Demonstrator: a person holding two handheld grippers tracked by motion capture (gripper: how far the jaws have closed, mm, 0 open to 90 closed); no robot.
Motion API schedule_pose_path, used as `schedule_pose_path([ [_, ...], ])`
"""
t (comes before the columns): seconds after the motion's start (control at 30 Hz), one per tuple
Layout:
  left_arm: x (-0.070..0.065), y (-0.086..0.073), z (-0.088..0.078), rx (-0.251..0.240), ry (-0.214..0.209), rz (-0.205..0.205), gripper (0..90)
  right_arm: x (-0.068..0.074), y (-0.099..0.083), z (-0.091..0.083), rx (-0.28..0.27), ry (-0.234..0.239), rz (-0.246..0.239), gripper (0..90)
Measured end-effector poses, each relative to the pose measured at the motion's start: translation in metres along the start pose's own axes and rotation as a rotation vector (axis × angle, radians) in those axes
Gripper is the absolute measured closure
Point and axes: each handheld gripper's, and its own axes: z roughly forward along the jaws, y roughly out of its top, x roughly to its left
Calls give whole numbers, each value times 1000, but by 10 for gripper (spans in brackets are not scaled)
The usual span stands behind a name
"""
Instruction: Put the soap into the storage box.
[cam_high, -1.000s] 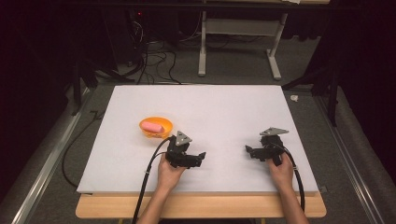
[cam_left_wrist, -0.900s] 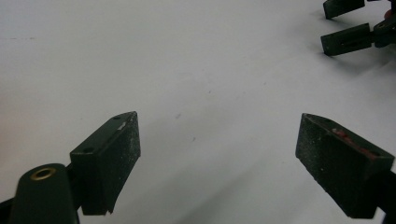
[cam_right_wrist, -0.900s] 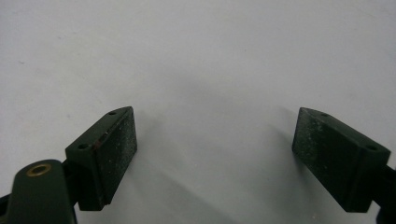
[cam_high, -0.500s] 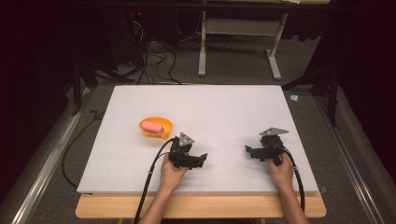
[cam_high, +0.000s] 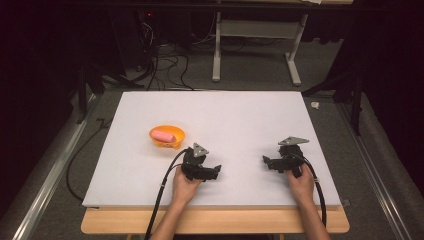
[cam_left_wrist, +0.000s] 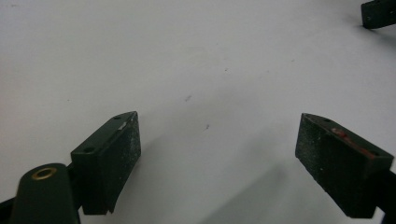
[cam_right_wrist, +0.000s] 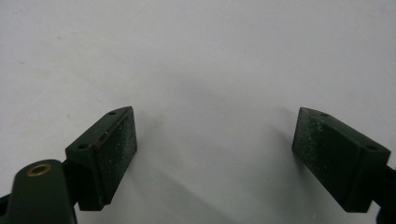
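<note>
An orange bowl (cam_high: 175, 140) stands on the left part of the white table (cam_high: 225, 115), with a pink oblong thing (cam_high: 162, 135) lying inside it. My left gripper (cam_high: 216, 171) rests low over the table just right of and nearer than the bowl, apart from it, jaws pointing right. In the left gripper view my left gripper (cam_left_wrist: 217, 154) stands open over bare white surface. My right gripper (cam_high: 266, 161) sits at the front right with its jaws pointing left toward the other one. The right gripper view has my right gripper (cam_right_wrist: 215, 149) open, nothing between its pads.
The right gripper's black jaw tip (cam_left_wrist: 378, 13) shows at the top right of the left gripper view. A wooden front edge (cam_high: 215, 220) borders the table. Cables (cam_high: 165, 55) and a white desk frame (cam_high: 255, 45) stand on the floor beyond the far edge.
The left gripper has edged slightly toward the front edge of the table. The right gripper has kept still.
</note>
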Motion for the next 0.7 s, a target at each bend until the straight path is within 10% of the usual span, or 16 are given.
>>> schedule_pose_path([
  [0.33,-8,1,5,37,94,56,150,0,0,0,1,0,-2,146],
  [0.7,-7,1,6,36,88,45,150,0,0,0,0,2,1,146],
])
